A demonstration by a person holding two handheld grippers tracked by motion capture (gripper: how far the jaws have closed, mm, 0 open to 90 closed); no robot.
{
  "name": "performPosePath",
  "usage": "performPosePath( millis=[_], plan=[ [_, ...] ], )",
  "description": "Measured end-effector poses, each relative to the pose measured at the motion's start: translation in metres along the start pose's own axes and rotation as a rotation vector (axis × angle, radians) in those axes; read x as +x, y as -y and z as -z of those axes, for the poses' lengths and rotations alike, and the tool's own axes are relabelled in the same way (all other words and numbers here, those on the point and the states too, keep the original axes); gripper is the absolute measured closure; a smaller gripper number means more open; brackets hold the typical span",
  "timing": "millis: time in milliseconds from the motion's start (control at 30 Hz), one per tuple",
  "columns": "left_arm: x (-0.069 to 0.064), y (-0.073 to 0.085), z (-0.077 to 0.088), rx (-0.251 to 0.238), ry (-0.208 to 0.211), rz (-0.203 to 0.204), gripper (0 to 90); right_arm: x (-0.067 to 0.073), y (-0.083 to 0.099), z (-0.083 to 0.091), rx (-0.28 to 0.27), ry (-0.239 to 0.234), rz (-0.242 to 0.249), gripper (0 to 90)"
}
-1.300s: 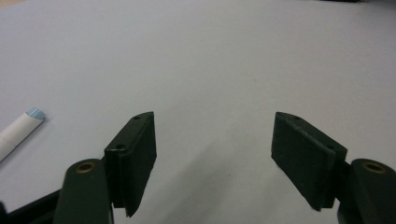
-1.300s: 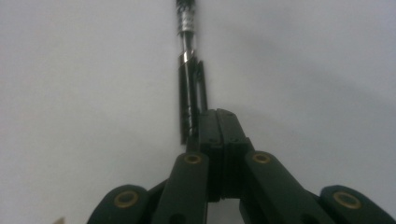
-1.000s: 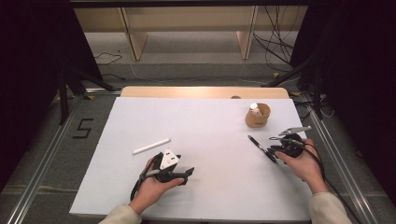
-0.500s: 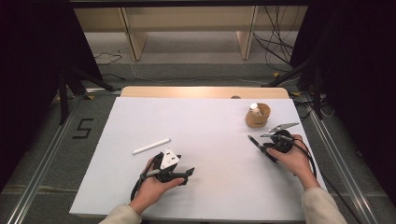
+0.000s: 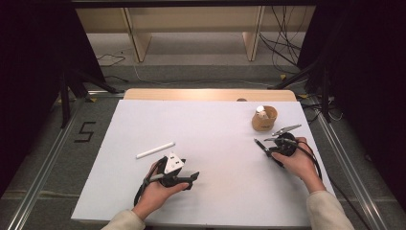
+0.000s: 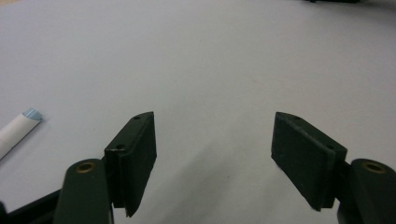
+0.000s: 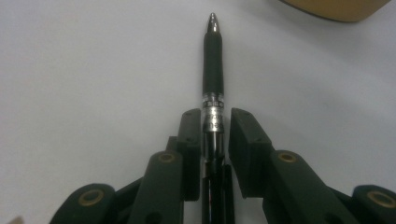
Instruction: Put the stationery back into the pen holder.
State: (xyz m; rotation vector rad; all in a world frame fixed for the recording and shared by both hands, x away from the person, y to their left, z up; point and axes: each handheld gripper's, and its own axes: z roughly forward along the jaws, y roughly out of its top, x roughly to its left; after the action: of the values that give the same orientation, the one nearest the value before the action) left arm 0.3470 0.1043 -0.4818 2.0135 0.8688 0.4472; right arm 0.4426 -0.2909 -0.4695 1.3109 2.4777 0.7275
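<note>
Right claw (image 5: pixel 269 144) has shifted up the counter (image 5: pixel 215 129) toward the wooden cup (image 5: pixel 264 118), jaws clamped on a black pen (image 7: pixel 213 70), tip now just short of the cup: probably being delivered there. Left claw (image 5: pixel 184 179) unmoved, spread wide, empty; white tube (image 5: pixel 155 150) beside it.

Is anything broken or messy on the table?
Nothing looks broken or spilled. The brown cup stands upright, the white stick lies flat on the table, and the right gripper has its jaws around a pen. The left gripper is open.
</note>
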Motion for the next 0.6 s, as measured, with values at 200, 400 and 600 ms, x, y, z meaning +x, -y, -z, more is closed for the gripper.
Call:
performPosePath(
  millis=[200, 400, 600],
  plan=[
    [-0.0005, 0.0001, -0.0001, 0.0, 0.001, 0.002, 30.9, -0.0003, 0.0001, -0.0002, 0.004, 0.003, -0.016, 77.3],
    [-0.0012, 0.0, -0.0001, 0.001, 0.001, -0.001, 30.9, -0.001, -0.001, -0.0006, 0.013, 0.002, -0.028, 79.2],
    [-0.0009, 0.0, 0.0, 0.0, 0.001, -0.001, 30.9, -0.0009, -0.0031, -0.0008, 0.029, 0.004, -0.038, 79.5]
  ],
)
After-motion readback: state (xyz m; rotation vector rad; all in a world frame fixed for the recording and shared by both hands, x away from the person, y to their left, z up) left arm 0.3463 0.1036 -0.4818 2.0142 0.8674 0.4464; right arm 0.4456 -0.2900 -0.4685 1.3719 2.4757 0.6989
